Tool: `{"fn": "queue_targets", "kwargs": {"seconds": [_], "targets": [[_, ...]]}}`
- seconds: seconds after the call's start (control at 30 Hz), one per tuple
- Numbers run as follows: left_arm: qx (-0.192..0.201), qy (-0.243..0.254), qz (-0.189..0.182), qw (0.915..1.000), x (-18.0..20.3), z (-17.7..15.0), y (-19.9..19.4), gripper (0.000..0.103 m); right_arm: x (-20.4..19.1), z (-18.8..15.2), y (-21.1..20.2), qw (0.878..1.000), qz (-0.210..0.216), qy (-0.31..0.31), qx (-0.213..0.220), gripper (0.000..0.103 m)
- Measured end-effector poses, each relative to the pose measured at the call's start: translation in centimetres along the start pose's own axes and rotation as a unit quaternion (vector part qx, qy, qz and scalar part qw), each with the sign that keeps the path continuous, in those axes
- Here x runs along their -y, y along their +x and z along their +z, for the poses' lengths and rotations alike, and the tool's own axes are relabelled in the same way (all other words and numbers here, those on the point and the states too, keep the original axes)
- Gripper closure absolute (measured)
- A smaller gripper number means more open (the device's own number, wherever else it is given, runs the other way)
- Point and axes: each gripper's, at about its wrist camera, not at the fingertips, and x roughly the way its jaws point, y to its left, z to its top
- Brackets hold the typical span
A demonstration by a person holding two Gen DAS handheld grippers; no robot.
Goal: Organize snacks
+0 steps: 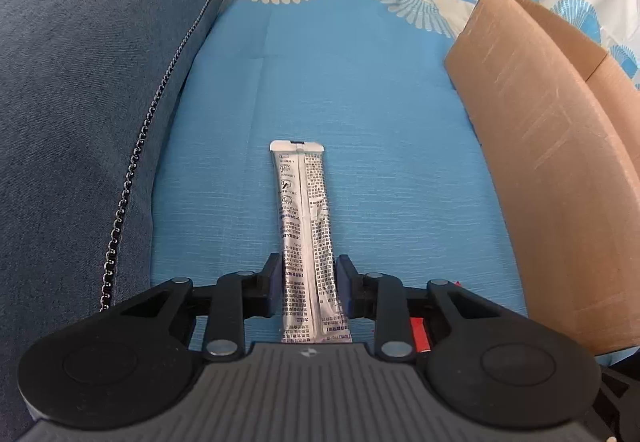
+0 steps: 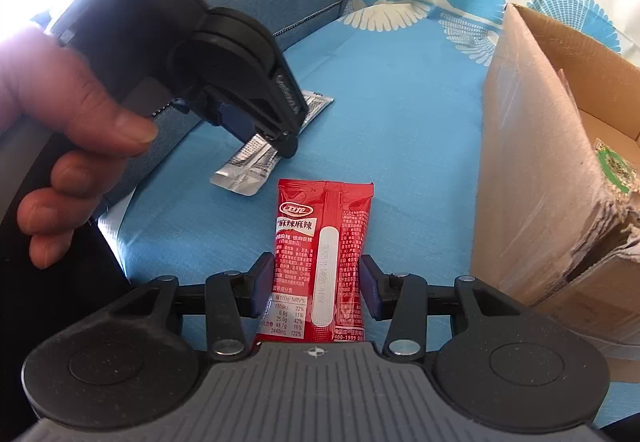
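A long silver snack stick (image 1: 306,234) lies on the blue patterned cloth (image 1: 360,90). My left gripper (image 1: 307,282) straddles its near end, pads touching both sides, shut on it. The right wrist view shows that gripper (image 2: 276,140) over the silver stick (image 2: 248,166). A red snack packet (image 2: 324,262) lies flat between the pads of my right gripper (image 2: 316,282), the left pad touching it, the right pad a little off it; jaws are open around it.
An open cardboard box (image 2: 540,162) stands to the right, also in the left wrist view (image 1: 540,170). A grey-blue sofa cushion (image 1: 88,90) rises on the left. A hand (image 2: 68,130) holds the left gripper.
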Motion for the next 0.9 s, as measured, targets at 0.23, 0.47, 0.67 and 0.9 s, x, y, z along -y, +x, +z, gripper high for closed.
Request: {"fn": "queue_targets", "kwargs": {"seconds": [0.23, 0.47, 0.67, 0.9], "targets": [[-0.023, 0.006, 0.009, 0.9997, 0.1, 0.1, 0.5, 0.056, 0.1, 0.1, 0.6, 1.0, -0.003, 0.005, -0.02, 0.051], [-0.021, 0.021, 0.021, 0.9993, 0.9, 0.1, 0.9, 0.046, 0.3, 0.0, 0.8, 1.0, -0.004, 0.011, -0.021, 0.049], [-0.015, 0.015, 0.026, 0.9995, 0.8, 0.2, 1.1, 0.048, 0.3, -0.1, 0.8, 1.0, -0.005, 0.012, -0.02, 0.048], [-0.006, 0.017, 0.015, 0.9997, 0.8, 0.5, 0.9, 0.077, -0.1, -0.3, 0.5, 1.0, -0.007, -0.003, -0.008, 0.056]]}}
